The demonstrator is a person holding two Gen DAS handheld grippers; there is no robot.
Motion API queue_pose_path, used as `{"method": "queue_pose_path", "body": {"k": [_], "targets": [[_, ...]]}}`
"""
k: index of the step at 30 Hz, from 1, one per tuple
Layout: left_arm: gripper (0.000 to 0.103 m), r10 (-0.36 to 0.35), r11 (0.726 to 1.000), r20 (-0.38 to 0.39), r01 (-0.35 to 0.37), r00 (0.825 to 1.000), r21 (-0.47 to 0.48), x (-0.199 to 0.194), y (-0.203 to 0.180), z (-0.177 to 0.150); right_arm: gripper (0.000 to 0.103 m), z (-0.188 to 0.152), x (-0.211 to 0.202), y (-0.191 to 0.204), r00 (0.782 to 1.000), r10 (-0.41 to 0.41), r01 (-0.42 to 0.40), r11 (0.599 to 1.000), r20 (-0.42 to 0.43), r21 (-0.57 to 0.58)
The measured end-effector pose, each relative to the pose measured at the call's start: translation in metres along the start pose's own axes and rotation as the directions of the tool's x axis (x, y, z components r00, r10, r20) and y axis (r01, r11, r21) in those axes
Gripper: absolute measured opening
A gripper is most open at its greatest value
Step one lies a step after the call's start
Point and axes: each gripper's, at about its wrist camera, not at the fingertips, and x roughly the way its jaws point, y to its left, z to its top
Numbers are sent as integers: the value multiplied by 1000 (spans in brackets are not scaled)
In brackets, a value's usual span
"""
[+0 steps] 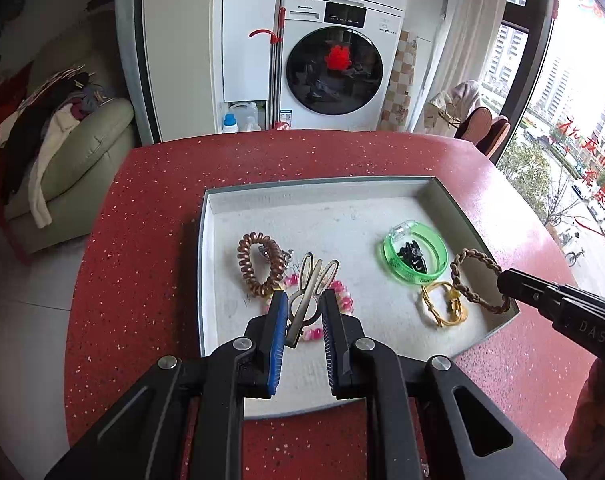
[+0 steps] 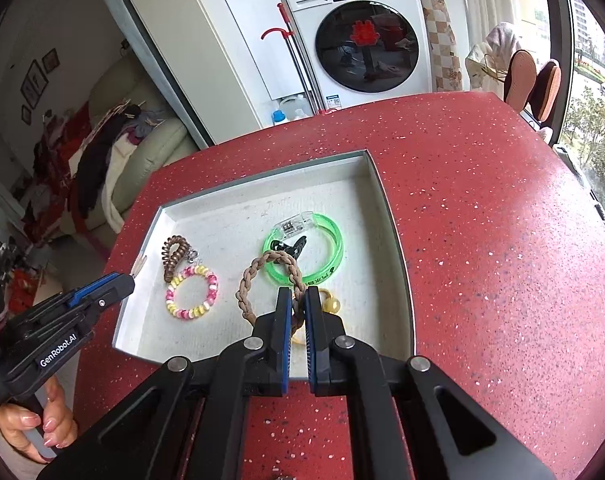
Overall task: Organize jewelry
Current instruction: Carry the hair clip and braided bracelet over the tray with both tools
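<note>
A red speckled counter (image 1: 150, 216) fills both wrist views. On it sits a shallow grey tray (image 1: 206, 240) with a white textured floor and low walls.

The left gripper (image 1: 304, 300) hangs over the near left part of the tray. Its blue-padded fingers (image 1: 277, 312) are partly closed on a pale metal hair clip (image 1: 308, 292), which stands up between them with its prongs pointing away from the camera. In the right wrist view this gripper (image 2: 132, 278) sits at the tray's left wall, a hand (image 2: 42, 424) wrapped around its handle.

The right gripper (image 2: 298, 296) is over the near middle of the tray, its fingers closed tight on a brown braided band (image 2: 250, 276). The rest of that loop sticks out to the left of the fingers. In the left wrist view the band (image 1: 462, 272) is near the tray's right wall.

Lying on the tray floor: a brown coil hair tie (image 1: 258, 264) near the left wall, a pink and yellow bead bracelet (image 2: 192, 292) just beside it, a clear green bangle (image 2: 306, 248) toward the far right with a small black clip (image 2: 288, 245) inside its ring, and a yellow band (image 1: 444, 304) near the right gripper.

The far half of the tray floor is bare. Wide bare counter lies to the right of the tray and beyond its far wall, and a narrower strip runs along its left side up to the counter's curved edge. Behind the counter stand a white washing machine (image 1: 334, 68) and a pale green sofa (image 1: 90, 152) piled with clothes.
</note>
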Motion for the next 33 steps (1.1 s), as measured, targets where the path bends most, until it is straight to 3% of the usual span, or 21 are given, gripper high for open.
{"method": "queue_pose_path", "body": {"k": [10, 19, 33], "targets": [[36, 48, 999, -25, -48, 998, 14, 41, -12, 29, 7, 21, 39, -14, 999, -39, 40, 998, -18, 45], [36, 93, 994, -77, -88, 993, 70, 77, -19, 15, 7, 14, 54, -12, 997, -67, 68, 998, -32, 15], [36, 141, 985, -67, -134, 988, 105, 83, -24, 8, 9, 10, 59, -20, 998, -31, 34, 998, -49, 53]]}}
